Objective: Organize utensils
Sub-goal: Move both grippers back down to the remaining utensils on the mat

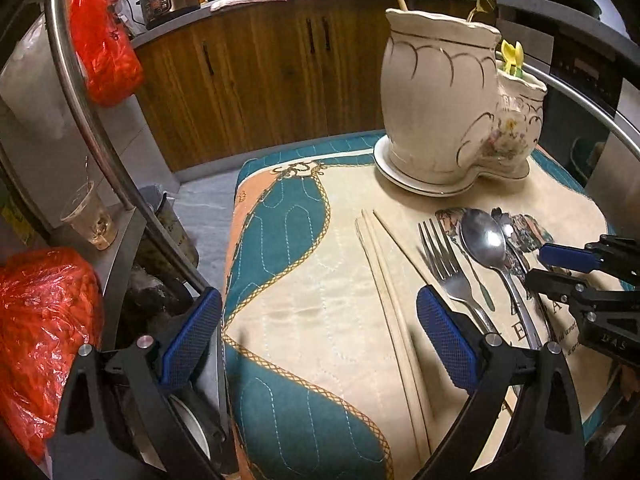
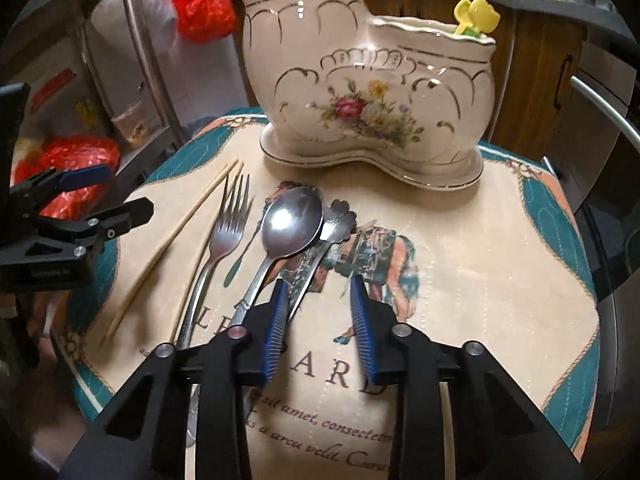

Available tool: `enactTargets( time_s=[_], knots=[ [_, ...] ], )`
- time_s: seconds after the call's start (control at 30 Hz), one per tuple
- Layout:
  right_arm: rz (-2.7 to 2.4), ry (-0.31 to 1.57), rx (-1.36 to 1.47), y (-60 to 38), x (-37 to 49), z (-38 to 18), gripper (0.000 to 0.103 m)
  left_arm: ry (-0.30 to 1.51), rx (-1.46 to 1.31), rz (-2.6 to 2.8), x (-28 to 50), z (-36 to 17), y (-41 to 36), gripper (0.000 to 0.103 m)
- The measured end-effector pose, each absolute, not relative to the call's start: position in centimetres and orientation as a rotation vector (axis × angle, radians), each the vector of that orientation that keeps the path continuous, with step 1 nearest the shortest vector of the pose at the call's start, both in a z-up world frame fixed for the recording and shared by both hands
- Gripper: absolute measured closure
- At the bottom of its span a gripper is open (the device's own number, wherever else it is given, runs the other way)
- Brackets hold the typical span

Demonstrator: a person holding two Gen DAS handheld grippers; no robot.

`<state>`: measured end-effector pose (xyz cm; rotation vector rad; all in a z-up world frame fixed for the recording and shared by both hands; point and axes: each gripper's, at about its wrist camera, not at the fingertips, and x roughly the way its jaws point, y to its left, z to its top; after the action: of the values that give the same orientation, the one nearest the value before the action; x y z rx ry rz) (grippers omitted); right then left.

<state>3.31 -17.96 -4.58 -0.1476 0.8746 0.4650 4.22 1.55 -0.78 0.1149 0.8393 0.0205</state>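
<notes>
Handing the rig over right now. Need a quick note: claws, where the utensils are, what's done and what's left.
Left claw: wide open and empty, low over the cloth, with the chopsticks lying between its fingers.
Right claw: narrowed but open, gripping nothing. One finger is beside the small spoon's handle.
Things: the chopsticks, fork, big spoon and small spoon all lie loose on the cloth in front of the ceramic holder.
Done: none of these is in the holder yet. Its low compartment holds only a yellow piece.
Left: pick up each utensil and stand it in the holder.
</notes>
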Motion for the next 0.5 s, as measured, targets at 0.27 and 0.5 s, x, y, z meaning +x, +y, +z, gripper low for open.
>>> enactTargets(
  time_s=[0.27,0.5],
  knots=[
    [0.443,0.881,-0.192,-16.8,3.7,-4.7,0.082,0.852,0.122,0.004,4.3,-1.0,1.2,0.018],
    [0.432,0.878,-0.176,-16.5,5.0,-4.8,0.09,0.87,0.116,-0.002,4.6,-1.3,1.2,0.032]
  ],
)
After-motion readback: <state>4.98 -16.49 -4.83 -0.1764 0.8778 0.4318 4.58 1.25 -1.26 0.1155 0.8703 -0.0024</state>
